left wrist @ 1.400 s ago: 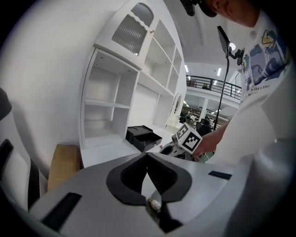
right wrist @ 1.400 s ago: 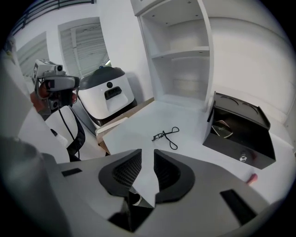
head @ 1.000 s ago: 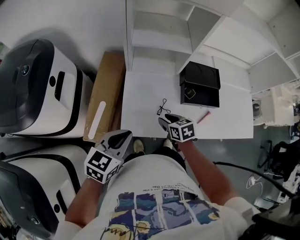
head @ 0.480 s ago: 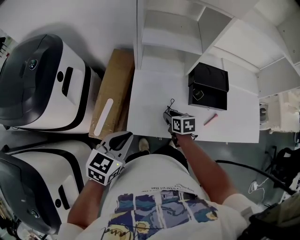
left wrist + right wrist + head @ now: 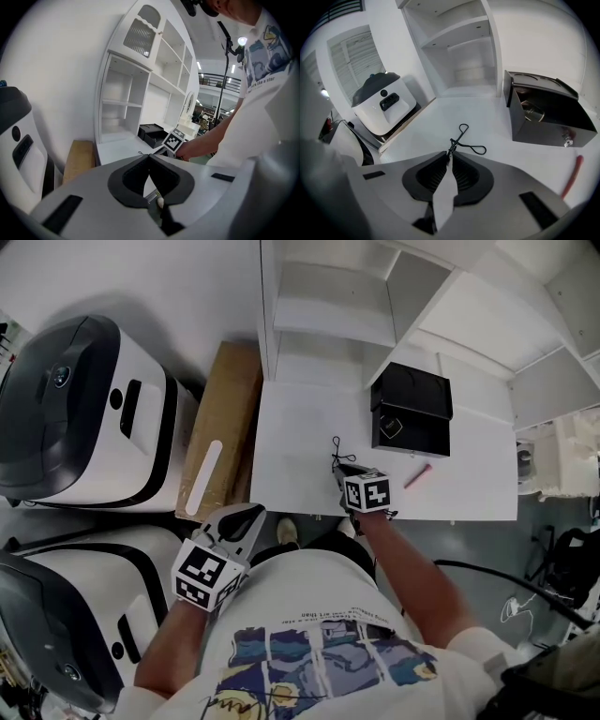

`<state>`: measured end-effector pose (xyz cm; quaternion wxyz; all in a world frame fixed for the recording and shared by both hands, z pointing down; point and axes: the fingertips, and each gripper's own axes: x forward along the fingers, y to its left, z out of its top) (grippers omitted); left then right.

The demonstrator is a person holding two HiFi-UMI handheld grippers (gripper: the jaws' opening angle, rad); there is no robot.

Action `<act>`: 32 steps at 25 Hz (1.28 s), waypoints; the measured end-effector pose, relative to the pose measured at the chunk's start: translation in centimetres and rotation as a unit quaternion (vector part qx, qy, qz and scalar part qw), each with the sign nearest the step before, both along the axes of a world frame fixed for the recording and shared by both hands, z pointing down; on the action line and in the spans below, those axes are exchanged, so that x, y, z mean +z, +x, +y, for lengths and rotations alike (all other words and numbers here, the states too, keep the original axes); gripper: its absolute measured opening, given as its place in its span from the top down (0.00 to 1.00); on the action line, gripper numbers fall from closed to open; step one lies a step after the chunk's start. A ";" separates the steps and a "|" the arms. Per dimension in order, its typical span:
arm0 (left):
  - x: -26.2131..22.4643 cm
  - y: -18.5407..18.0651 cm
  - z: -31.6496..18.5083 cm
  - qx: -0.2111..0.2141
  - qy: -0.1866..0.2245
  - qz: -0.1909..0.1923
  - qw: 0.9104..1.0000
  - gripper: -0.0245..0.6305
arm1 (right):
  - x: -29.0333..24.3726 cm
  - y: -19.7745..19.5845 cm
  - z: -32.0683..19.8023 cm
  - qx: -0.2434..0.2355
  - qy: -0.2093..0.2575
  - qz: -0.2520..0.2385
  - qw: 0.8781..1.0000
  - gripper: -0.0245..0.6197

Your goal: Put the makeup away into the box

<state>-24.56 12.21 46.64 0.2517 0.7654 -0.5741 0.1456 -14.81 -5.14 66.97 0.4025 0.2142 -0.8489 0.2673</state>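
1. Right gripper (image 5: 450, 153): the jaws have just been closing and now stand narrow, with the tips pinching one end of the eyelash curler (image 5: 465, 140). It points steeply down at the white desk (image 5: 300, 427).
2. The eyelash curler is a black wire tool lying flat on the desk. Its loop handles stick out past the jaw tips, away from the person.
3. Left gripper (image 5: 149, 158): the jaw tips are together with nothing between them. It is held low by the person's torso, off the desk edge and well apart from the makeup.
4. The black box (image 5: 411, 413) sits at the back right of the desk, against the shelf unit (image 5: 328, 296), with its lid open. Something shiny is inside; I can't tell what.
5. The curler is left of the box, near it but not touching.
6. The pink pencil (image 5: 417, 475) lies on the desk just in front of the box, to the right of the right gripper and apart from both.
7. A cardboard sheet (image 5: 225, 418) leans by the desk's left side, with a white machine (image 5: 75, 409) beyond it.
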 end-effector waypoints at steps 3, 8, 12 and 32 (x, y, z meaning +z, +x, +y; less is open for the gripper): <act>0.0 0.5 -0.4 0.011 0.002 0.000 1.000 0.94 | 0.0 1.0 -0.1 -0.004 0.004 0.009 1.000 0.90; -0.1 1.8 -1.1 0.032 0.005 0.002 0.999 0.94 | -1.0 2.3 0.0 -0.025 0.026 0.021 0.999 0.92; -0.2 3.0 -1.8 0.053 0.010 0.005 0.999 0.94 | -2.3 3.4 0.9 -0.043 0.034 0.020 0.998 0.92; -0.9 10.5 -7.3 0.127 0.024 0.013 0.992 0.94 | -11.3 12.6 -1.0 -0.063 0.087 -0.009 0.994 0.92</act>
